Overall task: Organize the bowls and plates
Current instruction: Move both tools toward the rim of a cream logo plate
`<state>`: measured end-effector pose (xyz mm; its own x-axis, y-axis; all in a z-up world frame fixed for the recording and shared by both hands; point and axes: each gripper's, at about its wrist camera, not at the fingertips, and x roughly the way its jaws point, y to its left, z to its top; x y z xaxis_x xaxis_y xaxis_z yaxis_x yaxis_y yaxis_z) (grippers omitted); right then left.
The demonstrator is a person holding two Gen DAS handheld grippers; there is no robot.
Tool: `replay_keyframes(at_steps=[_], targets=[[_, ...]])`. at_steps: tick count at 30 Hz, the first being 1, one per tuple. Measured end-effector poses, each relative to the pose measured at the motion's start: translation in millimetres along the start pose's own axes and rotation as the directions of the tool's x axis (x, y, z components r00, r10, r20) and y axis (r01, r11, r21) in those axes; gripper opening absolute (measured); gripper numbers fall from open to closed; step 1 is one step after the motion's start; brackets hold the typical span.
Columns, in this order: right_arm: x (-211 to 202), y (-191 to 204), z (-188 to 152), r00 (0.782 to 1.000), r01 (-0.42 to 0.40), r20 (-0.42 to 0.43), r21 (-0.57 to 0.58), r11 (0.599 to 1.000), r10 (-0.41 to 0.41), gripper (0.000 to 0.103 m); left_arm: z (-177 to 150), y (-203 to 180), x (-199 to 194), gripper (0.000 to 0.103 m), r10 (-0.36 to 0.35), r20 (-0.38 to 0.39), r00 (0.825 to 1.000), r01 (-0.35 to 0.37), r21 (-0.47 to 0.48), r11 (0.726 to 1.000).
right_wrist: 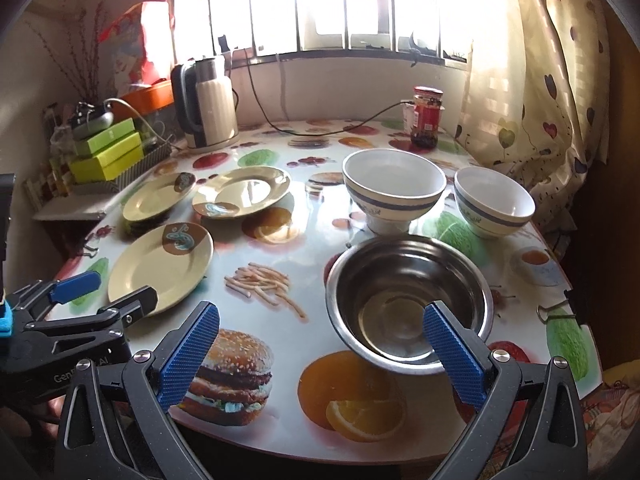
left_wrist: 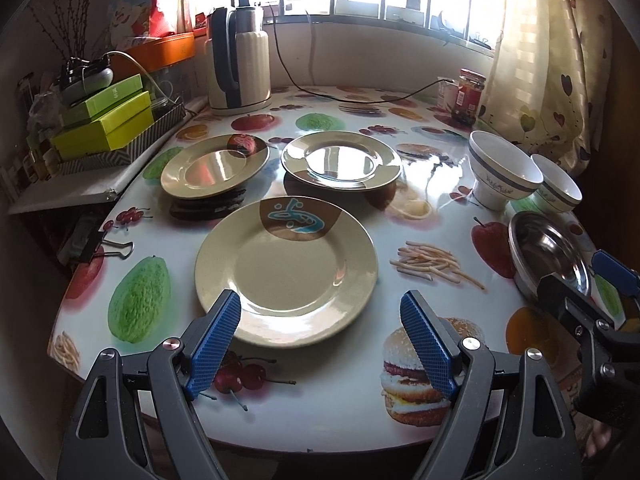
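Both pairs of fingers spread wide and holding nothing, nothing yet stacked.

Left gripper (left_wrist: 320,312) hovers at the near edge of the nearest plate (left_wrist: 286,272); right gripper (right_wrist: 320,334) hangs by the near rim of the steel bowl (right_wrist: 408,300). Beyond lie two more plates (left_wrist: 214,166) (left_wrist: 341,160), apart, and two white bowls (right_wrist: 394,190) (right_wrist: 494,202), side by side. All six pieces look still to gather. Farther back, kettle (left_wrist: 240,60), its cord and a jar (right_wrist: 427,116) stand clear of the work.
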<state>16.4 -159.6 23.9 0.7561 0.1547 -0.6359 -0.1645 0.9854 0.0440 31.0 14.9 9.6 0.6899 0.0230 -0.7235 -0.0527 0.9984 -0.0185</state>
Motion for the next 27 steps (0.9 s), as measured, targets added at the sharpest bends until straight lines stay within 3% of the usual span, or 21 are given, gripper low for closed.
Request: replay_keyframes(at_steps=[8, 27], targets=[[17, 11, 24, 0.998, -0.054, -0.009, -0.011, 0.998, 0.054, 0.103, 17, 24, 7, 0.082, 0.011, -0.012, 1.000, -0.011, -0.044, 0.999], [100, 77, 116, 0.976, -0.210, -0.071, -0.085, 0.974, 0.204, 0.099, 81, 122, 41, 0.082, 0.055, -0.012, 0.998, -0.056, -0.174, 0.983]])
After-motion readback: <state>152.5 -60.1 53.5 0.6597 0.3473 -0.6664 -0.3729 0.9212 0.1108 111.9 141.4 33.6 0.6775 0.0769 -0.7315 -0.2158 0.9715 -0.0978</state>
